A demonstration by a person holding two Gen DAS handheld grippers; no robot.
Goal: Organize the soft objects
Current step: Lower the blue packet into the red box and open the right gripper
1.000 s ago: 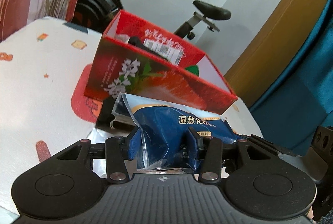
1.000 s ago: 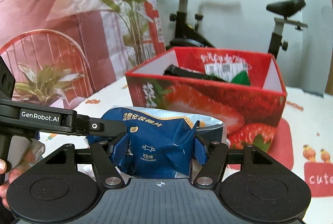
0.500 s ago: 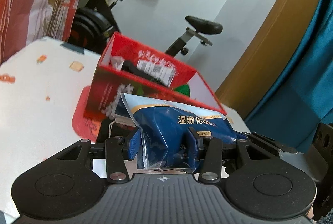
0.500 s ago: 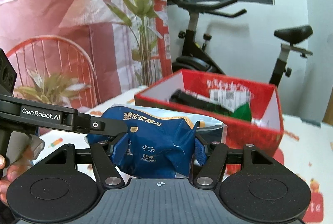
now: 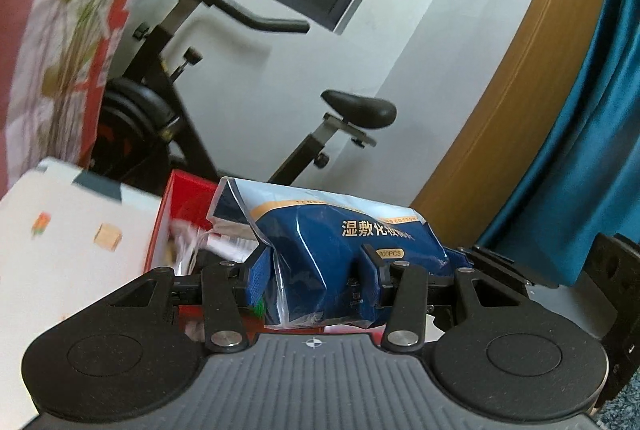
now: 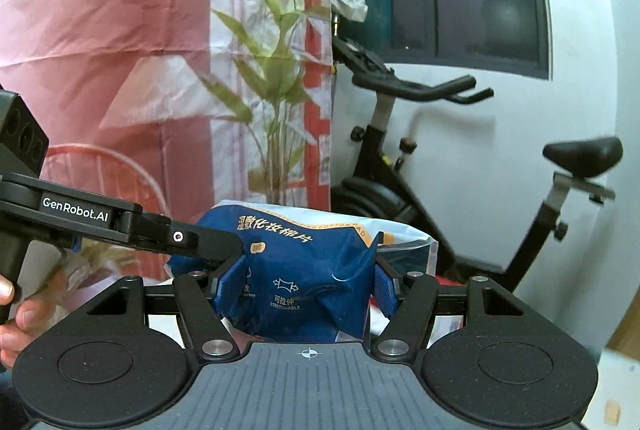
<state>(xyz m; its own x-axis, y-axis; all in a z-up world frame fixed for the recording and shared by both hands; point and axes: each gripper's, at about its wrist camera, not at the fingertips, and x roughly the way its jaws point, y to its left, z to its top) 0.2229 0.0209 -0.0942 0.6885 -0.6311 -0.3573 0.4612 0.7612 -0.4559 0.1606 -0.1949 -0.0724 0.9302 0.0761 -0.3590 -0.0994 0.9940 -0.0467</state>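
A soft blue cotton-pad pack with yellow trim and white print hangs in the air, pinched from two sides. My left gripper is shut on one end of the pack, its blue pads denting the plastic. My right gripper is shut on the other end of the same pack. The left gripper's arm reaches in from the left in the right wrist view. Below and behind the pack, a corner of the red strawberry box shows, with blurred packets inside.
A white patterned tablecloth lies at lower left. A black exercise bike stands against the white wall behind. A red and white curtain with a green plant hangs at left, a teal curtain at right. A hand holds the left gripper's handle.
Both grippers have lifted the blue pack well upward. The red box has dropped low in the left view and out of the right view. The grip on the pack is unchanged.
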